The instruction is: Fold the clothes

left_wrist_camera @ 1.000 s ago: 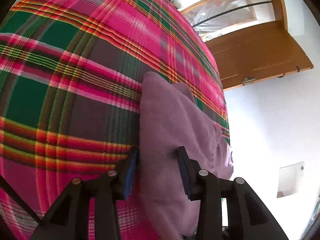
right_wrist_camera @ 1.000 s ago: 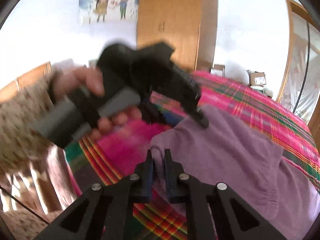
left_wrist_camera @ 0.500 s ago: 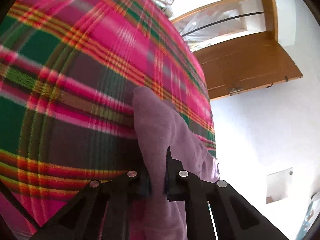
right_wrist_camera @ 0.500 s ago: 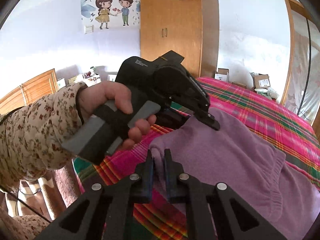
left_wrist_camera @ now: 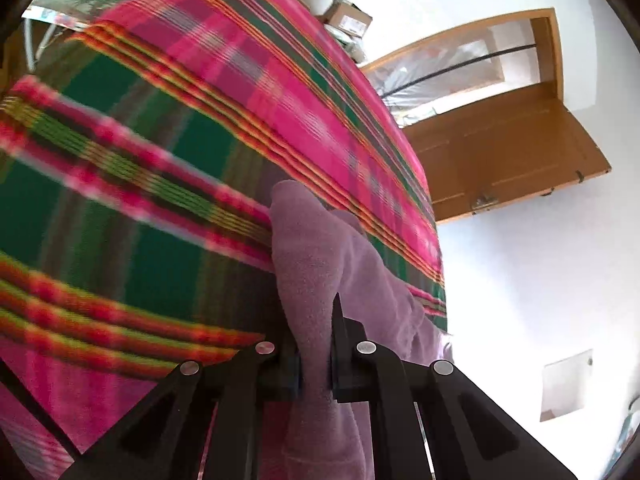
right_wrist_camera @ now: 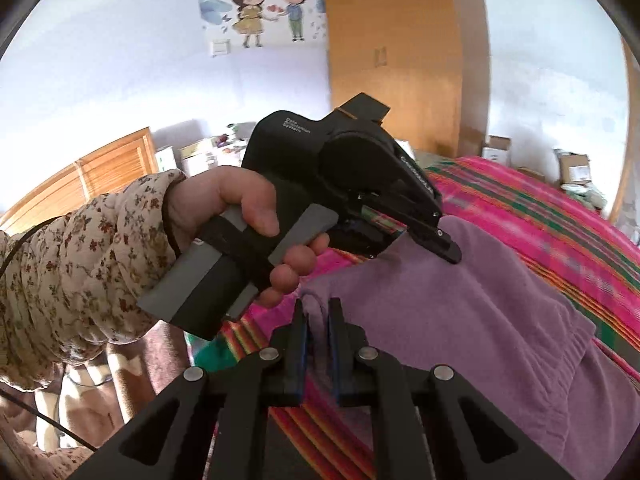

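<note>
A purple knit garment [right_wrist_camera: 460,320] lies spread on a bed under a pink and green plaid blanket [right_wrist_camera: 540,216]. My right gripper [right_wrist_camera: 318,314] is shut on the garment's near edge, and a fold of cloth stands up between its pads. A hand [right_wrist_camera: 240,208] in a floral sleeve holds the left gripper [right_wrist_camera: 444,242], whose fingers rest on the garment's far edge. In the left wrist view my left gripper [left_wrist_camera: 314,332] is shut on a raised ridge of the purple garment [left_wrist_camera: 320,248], above the plaid blanket [left_wrist_camera: 160,160].
An open wooden door [left_wrist_camera: 500,152] stands beyond the bed's far side, with cardboard boxes [left_wrist_camera: 348,20] on the floor near it. A tall wooden wardrobe [right_wrist_camera: 400,60] and more boxes [right_wrist_camera: 572,168] stand behind the bed. A wooden headboard [right_wrist_camera: 100,176] is at the left.
My left gripper went from open around the garment's edge to shut on it. Both grippers then moved across the bed with the cloth, and more of the blanket shows in the left wrist view.
</note>
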Available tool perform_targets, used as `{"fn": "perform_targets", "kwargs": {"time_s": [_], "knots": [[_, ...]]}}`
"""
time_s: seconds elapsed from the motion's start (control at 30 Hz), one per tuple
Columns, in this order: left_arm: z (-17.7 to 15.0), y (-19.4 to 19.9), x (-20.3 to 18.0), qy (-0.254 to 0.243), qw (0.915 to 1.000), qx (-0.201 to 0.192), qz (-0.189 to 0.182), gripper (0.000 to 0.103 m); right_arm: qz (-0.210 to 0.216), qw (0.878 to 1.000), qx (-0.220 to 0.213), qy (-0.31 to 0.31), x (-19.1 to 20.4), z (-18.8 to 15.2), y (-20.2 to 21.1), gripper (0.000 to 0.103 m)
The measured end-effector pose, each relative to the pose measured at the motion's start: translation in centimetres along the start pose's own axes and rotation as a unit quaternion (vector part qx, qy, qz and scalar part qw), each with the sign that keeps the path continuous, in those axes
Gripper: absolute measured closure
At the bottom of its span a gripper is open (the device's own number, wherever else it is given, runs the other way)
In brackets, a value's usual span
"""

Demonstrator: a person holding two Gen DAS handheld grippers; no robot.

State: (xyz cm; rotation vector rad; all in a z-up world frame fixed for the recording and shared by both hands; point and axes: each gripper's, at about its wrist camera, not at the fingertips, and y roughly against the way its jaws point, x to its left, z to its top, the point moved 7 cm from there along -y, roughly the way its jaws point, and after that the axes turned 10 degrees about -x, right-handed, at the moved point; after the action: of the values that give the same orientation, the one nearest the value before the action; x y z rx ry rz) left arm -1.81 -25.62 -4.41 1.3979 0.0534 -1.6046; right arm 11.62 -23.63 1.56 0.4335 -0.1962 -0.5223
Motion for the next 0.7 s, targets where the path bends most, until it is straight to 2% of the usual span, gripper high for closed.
{"fn": "perform_targets", "kwargs": {"time_s": [0.17, 0.43, 0.6, 0.7], "knots": [[0.5, 1.3, 1.3, -0.001, 0.9999, -0.005, 0.014, 0.093, 0.028, 0.999, 0.018, -0.006, 1.2, -0.6, -1.3, 0.094], [0.1, 1.1, 3.2, -0.009, 0.9993, 0.007, 0.036, 0.091, 0.031, 0.998, 0.058, -0.017, 1.5, -2.5, -2.7, 0.092], [0.1, 2.0, 3.2, -0.015, 0.9984, 0.001, 0.055, 0.080, 0.034, 0.996, 0.074, -0.024, 1.2, -3.2, -2.8, 0.088], [0.2, 3.3, 3.2, -0.019, 0.9966, -0.013, 0.080, 0.079, 0.034, 0.997, 0.070, -0.022, 1.4, -3.1, -2.1, 0.088]]}}
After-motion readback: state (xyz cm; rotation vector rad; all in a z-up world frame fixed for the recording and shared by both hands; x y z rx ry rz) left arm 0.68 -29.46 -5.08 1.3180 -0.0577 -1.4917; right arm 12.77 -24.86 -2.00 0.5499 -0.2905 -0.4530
